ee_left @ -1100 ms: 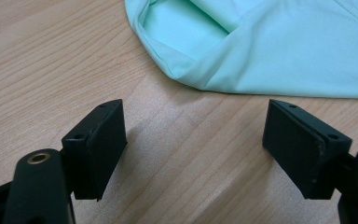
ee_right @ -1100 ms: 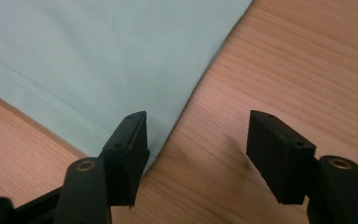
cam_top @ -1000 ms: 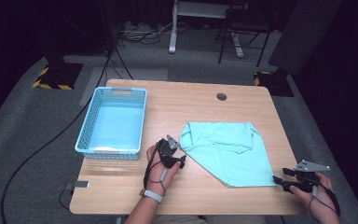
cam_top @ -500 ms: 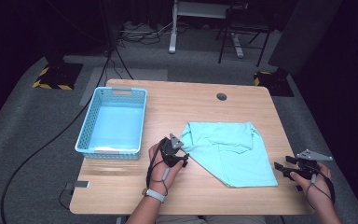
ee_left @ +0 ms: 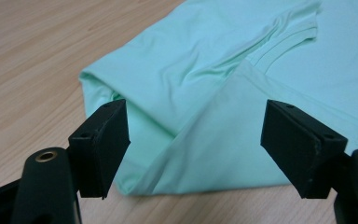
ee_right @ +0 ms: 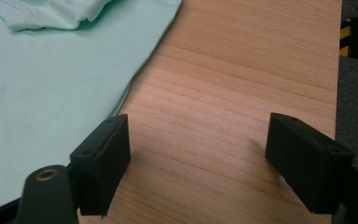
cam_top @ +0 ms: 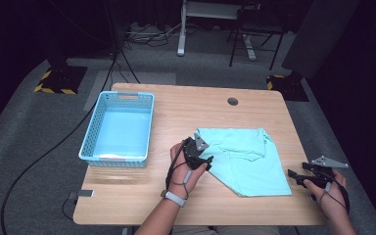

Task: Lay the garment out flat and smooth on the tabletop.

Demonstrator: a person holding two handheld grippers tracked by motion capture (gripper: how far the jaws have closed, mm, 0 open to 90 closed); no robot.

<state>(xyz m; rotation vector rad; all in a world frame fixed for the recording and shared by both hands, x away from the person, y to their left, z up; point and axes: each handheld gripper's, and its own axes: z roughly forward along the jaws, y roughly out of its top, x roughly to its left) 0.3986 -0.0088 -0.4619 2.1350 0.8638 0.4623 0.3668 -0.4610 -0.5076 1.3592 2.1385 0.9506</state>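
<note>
My left gripper (cam_top: 206,157) hovers released at the mint T-shirt's (cam_top: 247,156) folded left edge; my right gripper (cam_top: 296,175) (jaws just widened, nothing between) rests level off its right side.

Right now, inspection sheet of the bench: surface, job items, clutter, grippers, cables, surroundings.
Surface: light wooden table, with a round grommet hole near the far edge.
Job's things: mint-green folded T-shirt, lying flat right of centre, collar ribbing visible; light-blue perforated plastic basket at left, apart from the shirt.
Clutter: a small grey tag at the near-left table edge.
Grippers: left gripper with jaws open over the shirt's near-left corner, nothing pinched; right gripper has just been opening, with bare wood between its jaws.
Cables: black cable trailing across the floor at left.
Surroundings: grey carpet; hazard-striped feet; dark backdrop.
</note>
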